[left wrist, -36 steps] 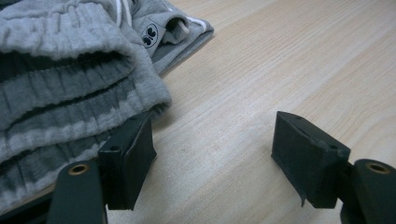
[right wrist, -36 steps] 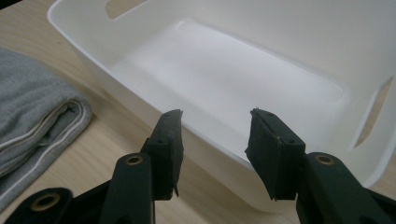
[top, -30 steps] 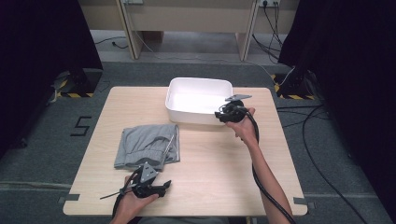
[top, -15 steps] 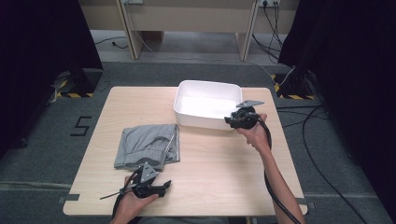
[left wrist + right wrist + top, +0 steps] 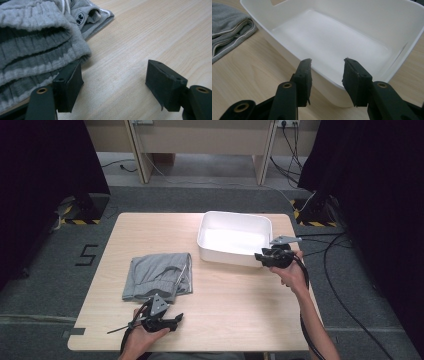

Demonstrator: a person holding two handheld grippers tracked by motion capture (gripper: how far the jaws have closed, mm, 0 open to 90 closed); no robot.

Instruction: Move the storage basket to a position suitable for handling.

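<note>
We keep our right gripper (image 5: 263, 255) at the white tub's (image 5: 225, 255) near rim, fingers part open astride it, empty, seemingly to steady it. Left gripper (image 5: 113, 82) waits wide beside the folded grey garment (image 5: 159, 275) mid-counter (image 5: 240, 310).

Bare forearms, no sleeves in view. Left gripper (image 5: 159, 319): black body, grey three-cornered plate on top, lower left of the high view. Right gripper (image 5: 270, 256): black too, grey plate, black cable trailing down the arm. Matte black block-shaped pads (image 5: 356, 81), small screw holes, brass-ringed pivot holes beneath.
</note>
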